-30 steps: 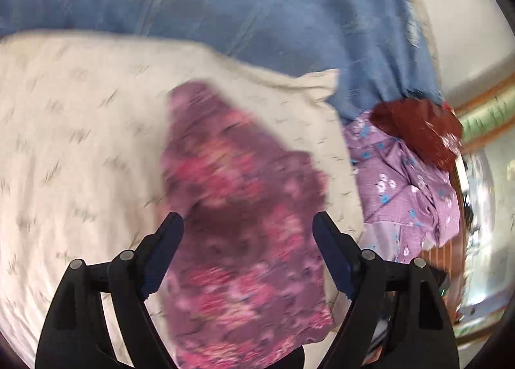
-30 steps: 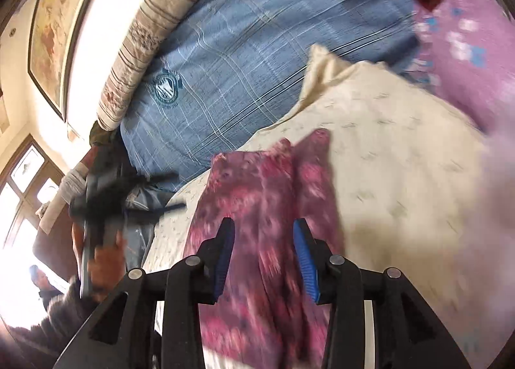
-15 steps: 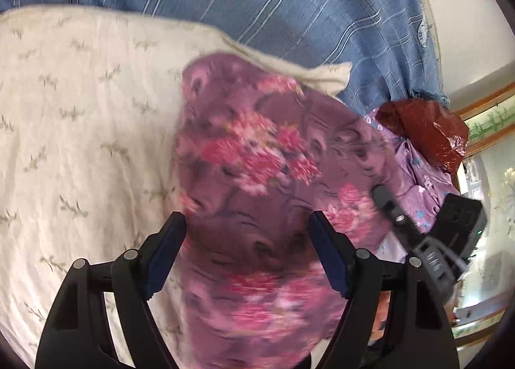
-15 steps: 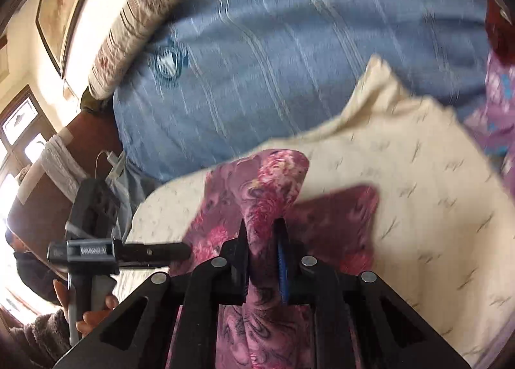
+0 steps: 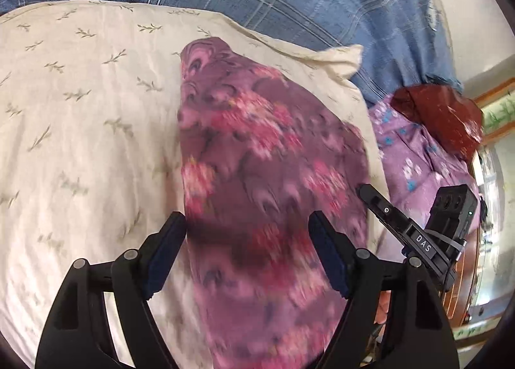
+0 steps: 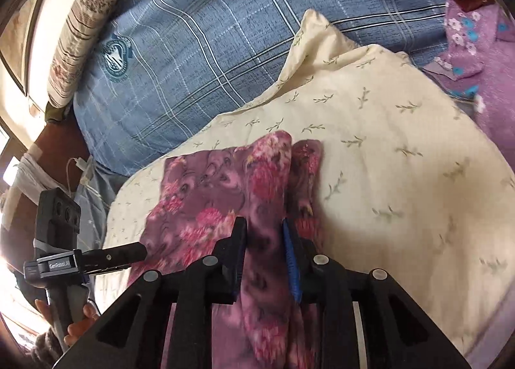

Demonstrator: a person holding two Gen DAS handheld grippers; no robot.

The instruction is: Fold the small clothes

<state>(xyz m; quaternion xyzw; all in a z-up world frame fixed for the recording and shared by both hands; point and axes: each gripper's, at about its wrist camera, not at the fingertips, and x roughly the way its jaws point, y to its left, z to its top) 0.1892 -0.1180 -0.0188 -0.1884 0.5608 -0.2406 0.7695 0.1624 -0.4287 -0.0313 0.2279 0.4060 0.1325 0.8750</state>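
A purple cloth with pink flowers (image 5: 257, 169) lies on a cream pillow (image 5: 80, 111) with a leaf print. My left gripper (image 5: 246, 240) is open, its jaws wide apart over the near part of the cloth, holding nothing. My right gripper (image 6: 264, 246) is shut on a raised fold of the same cloth (image 6: 267, 182), which bunches up between its jaws. In the right wrist view the left gripper (image 6: 112, 254) shows at the cloth's left edge. In the left wrist view the right gripper (image 5: 386, 211) shows at the cloth's right edge.
A blue plaid bedsheet (image 6: 225, 31) covers the bed beyond the pillow. A lilac flowered garment (image 5: 418, 163) and a dark red cloth (image 5: 444, 115) lie to the right. A striped bolster (image 6: 90, 15) lies along the far wall.
My right gripper closed on a fold of the flowered cloth and lifted it. The cloth has shifted and spread on the pillow. My left gripper stayed open.
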